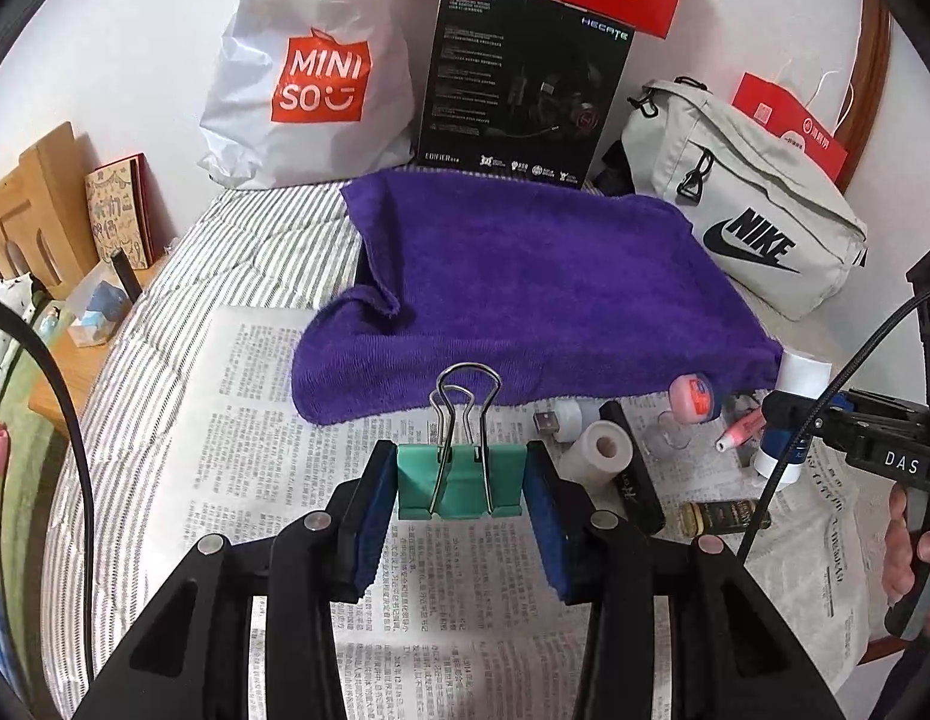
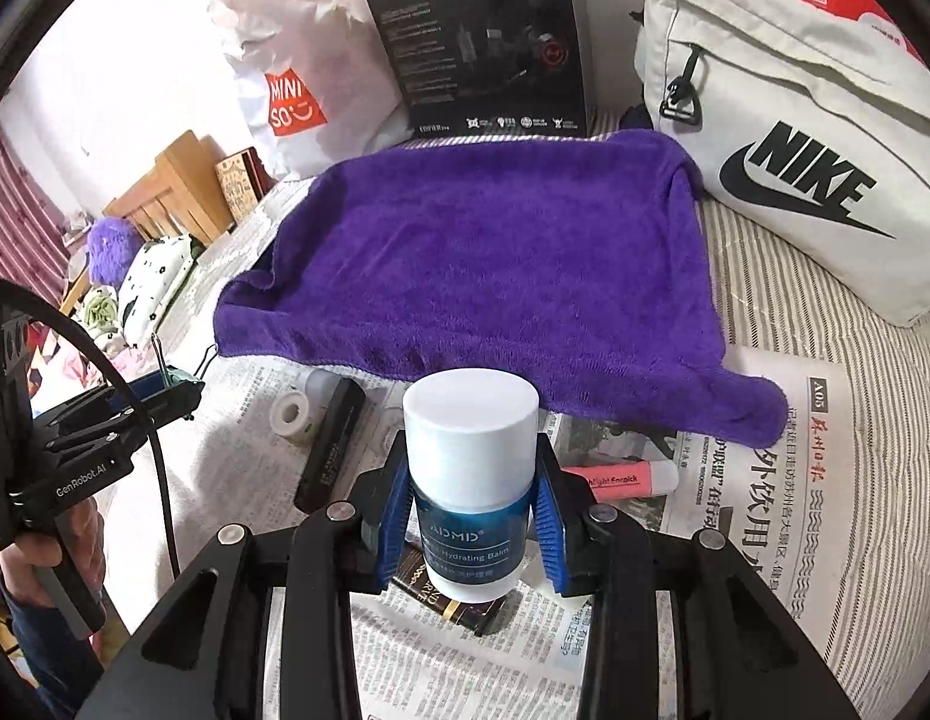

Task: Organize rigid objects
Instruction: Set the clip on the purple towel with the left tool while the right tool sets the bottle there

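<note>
I have both tools loaded, so I judge this to be the carry step of the sorting, with each item lifted and waiting for a place. My left tool [image 1: 462, 489] is clamped on a green binder clip [image 1: 461, 480], its blue pads [image 1: 363, 516] pressing the clip's two ends and its wire handles standing up toward the purple towel [image 1: 525, 294]. The clip hangs above the newspaper [image 1: 255, 420] spread on the bed. My right tool [image 2: 474, 519] grips a hydrating balm bottle [image 2: 468, 480] upright by its blue lower body, white cap on top, with the pads on either side of the label.

The loose things lie on the newspaper along the towel's near edge: a roll of white tape [image 1: 606, 450], a long black box [image 1: 636, 471], a USB adapter [image 1: 558, 420], a pink-lidded jar [image 1: 693, 399], a pink highlighter [image 2: 624, 477] and a small dark-and-gold box [image 1: 723, 516] just below the bottle.

The towel lies flat and bare, and I take it to be the sorting area, though nothing confirms that. The next move calls for bringing each tool forward over the towel, lowering until the item touches the cloth, then easing the pads apart. The bottle is tall and the towel soft, so I would set it down squarely and release slowly lest it topple. The clip should go down flat, well apart from the bottle.
</note>
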A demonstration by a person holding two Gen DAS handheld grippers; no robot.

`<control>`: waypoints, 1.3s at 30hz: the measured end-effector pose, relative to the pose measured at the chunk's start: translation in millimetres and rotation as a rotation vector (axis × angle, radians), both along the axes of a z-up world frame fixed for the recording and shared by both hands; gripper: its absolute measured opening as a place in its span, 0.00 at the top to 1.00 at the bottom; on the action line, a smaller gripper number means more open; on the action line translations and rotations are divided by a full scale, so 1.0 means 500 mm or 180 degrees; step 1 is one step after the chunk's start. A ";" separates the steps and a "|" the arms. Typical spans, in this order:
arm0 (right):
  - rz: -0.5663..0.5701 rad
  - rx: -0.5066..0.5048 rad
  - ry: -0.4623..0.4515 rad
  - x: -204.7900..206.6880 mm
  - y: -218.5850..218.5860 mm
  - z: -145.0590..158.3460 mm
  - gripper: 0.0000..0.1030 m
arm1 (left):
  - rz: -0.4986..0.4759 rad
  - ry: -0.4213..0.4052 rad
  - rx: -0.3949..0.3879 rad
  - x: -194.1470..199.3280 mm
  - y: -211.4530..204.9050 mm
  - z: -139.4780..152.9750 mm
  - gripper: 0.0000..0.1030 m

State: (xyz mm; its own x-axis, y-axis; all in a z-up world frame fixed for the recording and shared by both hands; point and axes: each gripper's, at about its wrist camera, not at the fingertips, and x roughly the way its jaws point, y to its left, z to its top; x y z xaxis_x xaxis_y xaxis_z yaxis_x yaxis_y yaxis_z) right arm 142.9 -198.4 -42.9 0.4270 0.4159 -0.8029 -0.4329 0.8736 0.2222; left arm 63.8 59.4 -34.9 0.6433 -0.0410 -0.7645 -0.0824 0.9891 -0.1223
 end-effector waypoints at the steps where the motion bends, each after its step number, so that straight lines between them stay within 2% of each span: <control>1: -0.0003 0.0002 0.0003 0.000 -0.001 0.004 0.65 | -0.0004 -0.0005 -0.0001 0.001 0.000 0.006 0.61; 10: -0.0088 0.0076 0.0013 0.028 -0.022 0.038 0.65 | -0.0031 -0.0073 0.0004 0.025 0.002 0.049 0.61; 18: -0.0168 0.0029 0.0031 0.096 -0.031 0.057 0.65 | -0.0008 -0.0070 -0.0058 0.081 0.021 0.065 0.61; 25: -0.0227 0.0012 0.0021 0.160 -0.032 0.066 0.65 | -0.0034 -0.0064 -0.0015 0.143 0.021 0.075 0.61; 31: -0.0268 -0.0106 0.0087 0.218 -0.024 0.040 0.65 | -0.0099 -0.0033 0.0034 0.205 0.009 0.066 0.61; 39: -0.0334 -0.0280 0.0295 0.280 -0.018 -0.025 0.65 | -0.0121 0.0100 -0.0033 0.274 0.005 0.022 0.61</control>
